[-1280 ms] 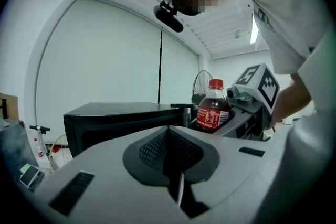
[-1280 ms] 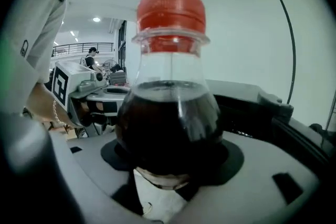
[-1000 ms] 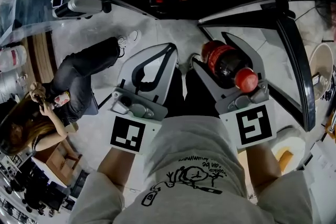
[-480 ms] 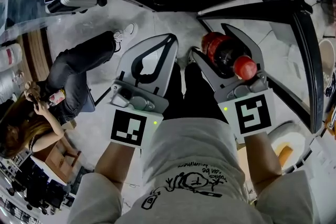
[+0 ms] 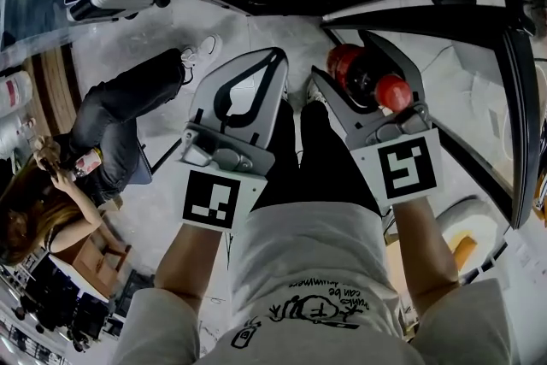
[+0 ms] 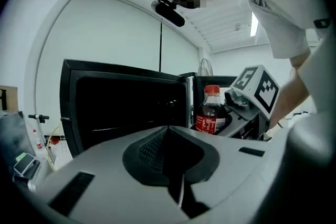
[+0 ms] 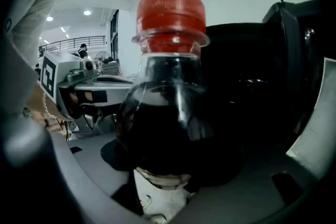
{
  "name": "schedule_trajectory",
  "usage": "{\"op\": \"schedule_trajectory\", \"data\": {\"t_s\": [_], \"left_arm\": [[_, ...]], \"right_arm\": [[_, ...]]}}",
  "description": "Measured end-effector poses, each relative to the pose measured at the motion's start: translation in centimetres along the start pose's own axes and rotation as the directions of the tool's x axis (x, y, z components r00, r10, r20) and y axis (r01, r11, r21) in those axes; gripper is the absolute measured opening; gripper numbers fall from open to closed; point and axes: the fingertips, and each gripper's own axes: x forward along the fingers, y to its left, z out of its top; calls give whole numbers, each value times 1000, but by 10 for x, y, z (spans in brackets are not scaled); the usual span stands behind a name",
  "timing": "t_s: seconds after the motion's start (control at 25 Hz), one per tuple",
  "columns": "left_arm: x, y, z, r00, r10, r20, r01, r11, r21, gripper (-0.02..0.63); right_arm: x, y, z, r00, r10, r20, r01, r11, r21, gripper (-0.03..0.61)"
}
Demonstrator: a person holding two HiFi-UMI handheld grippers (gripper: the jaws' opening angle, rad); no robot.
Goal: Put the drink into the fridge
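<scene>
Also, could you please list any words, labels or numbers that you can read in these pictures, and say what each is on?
Nothing can be read with certainty.
Bottle, red label: white print, too blurred to read.
T-shirt print: a drawing with handwriting, too small to read.
Square markers on the left gripper and right gripper: black-and-white patterns only, no letters.

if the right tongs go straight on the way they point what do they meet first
likely the fridge, its dark open inside, with the cola bottle in the right tongs leading; nothing shows between, depth unclear
</scene>
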Motion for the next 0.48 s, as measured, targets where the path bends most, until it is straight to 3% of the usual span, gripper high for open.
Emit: {"op": "schedule_trajectory", "data": {"t_s": [0.48], "left_arm": [[20,18,-36,999,8,-38,-8,1000,5,20]], "right_arm": [[30,-12,-24,999,-18,-26,18,1000,2,310]]}}
